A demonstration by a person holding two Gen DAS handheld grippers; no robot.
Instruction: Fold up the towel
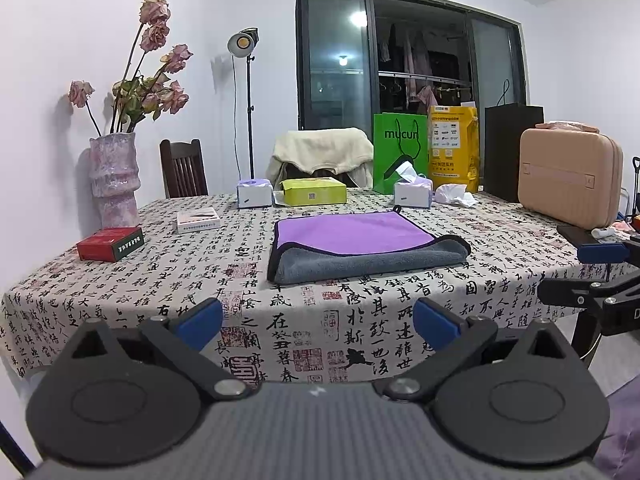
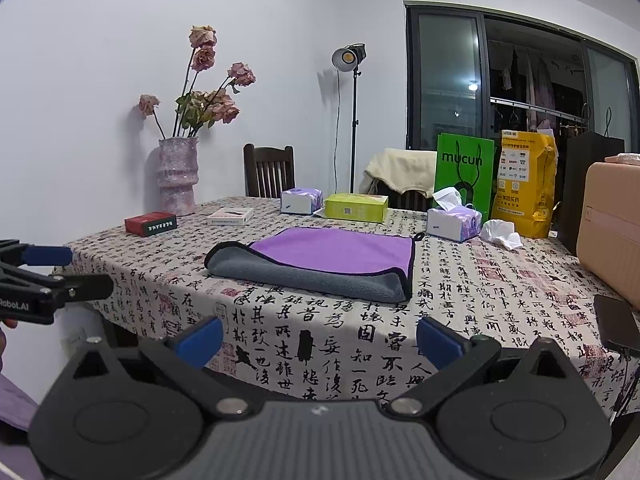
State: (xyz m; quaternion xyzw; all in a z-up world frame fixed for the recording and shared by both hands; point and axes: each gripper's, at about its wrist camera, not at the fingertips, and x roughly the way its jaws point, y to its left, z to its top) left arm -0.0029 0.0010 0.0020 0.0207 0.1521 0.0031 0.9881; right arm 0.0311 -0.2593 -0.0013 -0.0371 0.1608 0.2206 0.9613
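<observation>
A towel [image 1: 352, 240], purple on top and grey underneath with a black hem, lies folded over on the calligraphy-print tablecloth [image 1: 200, 280]. It also shows in the right wrist view [image 2: 320, 260], with the grey fold along its near edge. My left gripper [image 1: 318, 322] is open and empty, held back from the table's front edge, short of the towel. My right gripper [image 2: 320, 342] is open and empty, also near the front edge. Each gripper shows at the side of the other's view: the right gripper [image 1: 592, 272] and the left gripper [image 2: 56, 272].
Behind the towel stand tissue packs [image 1: 255, 194], a yellow-green box [image 1: 313, 191], a green bag [image 1: 400, 152] and a yellow bag [image 1: 454, 148]. A vase of dried roses [image 1: 114, 180], a red box [image 1: 110, 244] and a white box [image 1: 199, 219] are left. A pink case [image 1: 568, 178] and a phone [image 2: 616, 328] are right.
</observation>
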